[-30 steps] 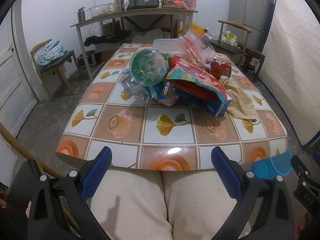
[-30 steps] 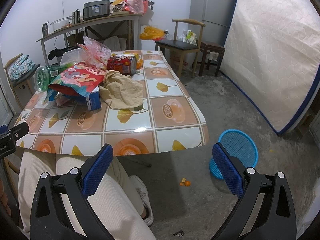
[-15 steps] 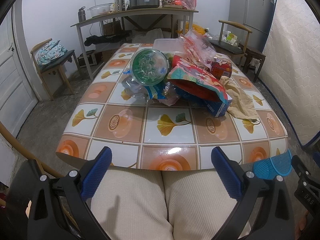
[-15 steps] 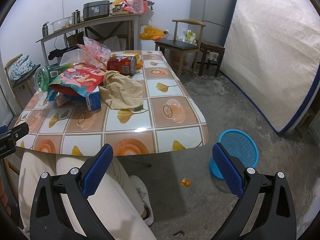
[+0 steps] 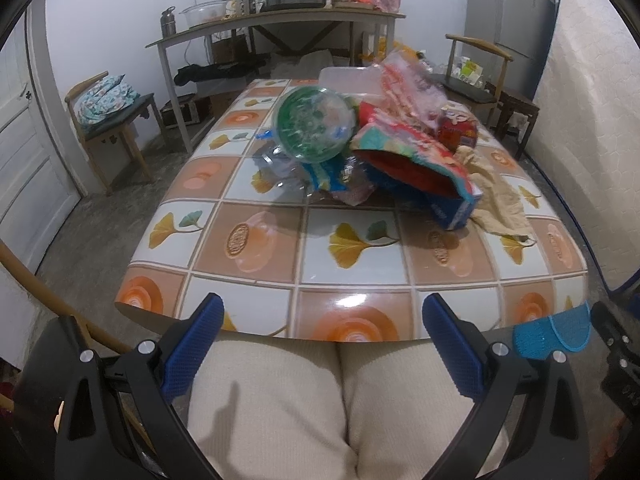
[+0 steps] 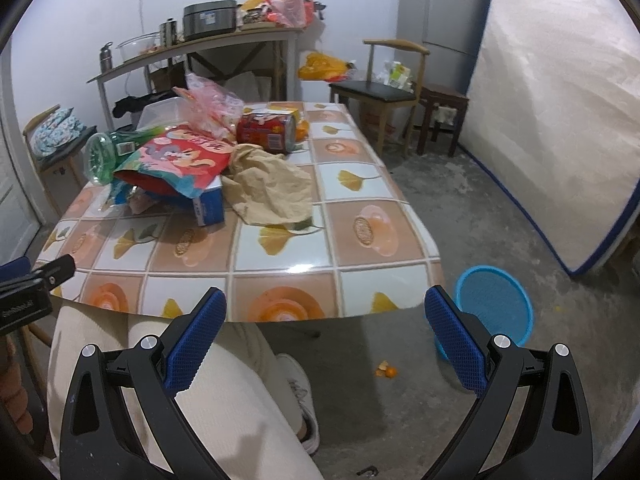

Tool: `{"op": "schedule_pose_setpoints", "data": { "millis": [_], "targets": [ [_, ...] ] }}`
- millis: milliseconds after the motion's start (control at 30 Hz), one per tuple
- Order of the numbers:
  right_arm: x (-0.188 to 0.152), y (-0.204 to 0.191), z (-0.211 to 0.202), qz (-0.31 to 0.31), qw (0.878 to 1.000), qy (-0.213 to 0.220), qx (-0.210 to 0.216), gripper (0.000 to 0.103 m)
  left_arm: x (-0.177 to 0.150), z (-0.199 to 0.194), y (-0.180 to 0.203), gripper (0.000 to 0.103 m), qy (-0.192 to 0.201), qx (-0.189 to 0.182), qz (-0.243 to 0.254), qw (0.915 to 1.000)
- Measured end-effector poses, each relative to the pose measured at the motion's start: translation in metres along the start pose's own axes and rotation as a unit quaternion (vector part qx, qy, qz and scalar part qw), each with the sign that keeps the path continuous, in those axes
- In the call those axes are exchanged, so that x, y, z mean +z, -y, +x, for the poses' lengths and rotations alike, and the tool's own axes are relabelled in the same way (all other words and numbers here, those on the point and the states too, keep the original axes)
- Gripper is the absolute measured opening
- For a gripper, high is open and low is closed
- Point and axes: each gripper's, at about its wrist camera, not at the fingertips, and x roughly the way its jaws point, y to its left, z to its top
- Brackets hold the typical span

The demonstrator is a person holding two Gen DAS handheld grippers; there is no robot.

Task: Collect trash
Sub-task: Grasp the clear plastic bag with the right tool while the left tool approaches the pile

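Observation:
A heap of trash lies mid-table: a green plastic bottle (image 5: 314, 122) on its side, a colourful snack bag (image 5: 416, 160) over a blue box (image 5: 456, 210), a red can (image 5: 458, 130), crumpled brown paper (image 5: 500, 200) and a pink plastic bag (image 5: 404, 84). The same bottle (image 6: 102, 156), snack bag (image 6: 180, 162), can (image 6: 266, 134) and paper (image 6: 272, 188) show in the right wrist view. My left gripper (image 5: 322, 344) is open and empty over my lap at the near table edge. My right gripper (image 6: 326, 340) is open and empty off the table's near right corner. A blue basket (image 6: 494, 308) stands on the floor.
The tiled table (image 5: 360, 256) stands in front of me. A chair (image 6: 384, 96) and a fridge (image 6: 444, 20) are at the back right, a mattress (image 6: 560, 120) leans on the right, a side table (image 5: 280, 24) with pots at the back, a chair (image 5: 112, 120) on the left.
Both grippers have edged slightly up and forward; the table looks a little nearer. Nothing on the table has moved and both grippers stay open.

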Motion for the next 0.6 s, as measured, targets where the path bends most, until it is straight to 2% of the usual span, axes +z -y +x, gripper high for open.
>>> {"op": "schedule_pose_setpoints", "data": {
  "millis": [267, 600],
  "targets": [
    [0.009, -0.010, 0.018, -0.028, 0.999, -0.012, 0.024, 0.095, 0.002, 0.030, -0.015, 0.097, -0.028, -0.018, -0.011, 0.9994],
    [0.023, -0.019, 0.049, -0.038, 0.997, -0.035, 0.059, 0.095, 0.017, 0.076, -0.019, 0.097, -0.038, -0.020, -0.006, 0.9991]
  ]
}}
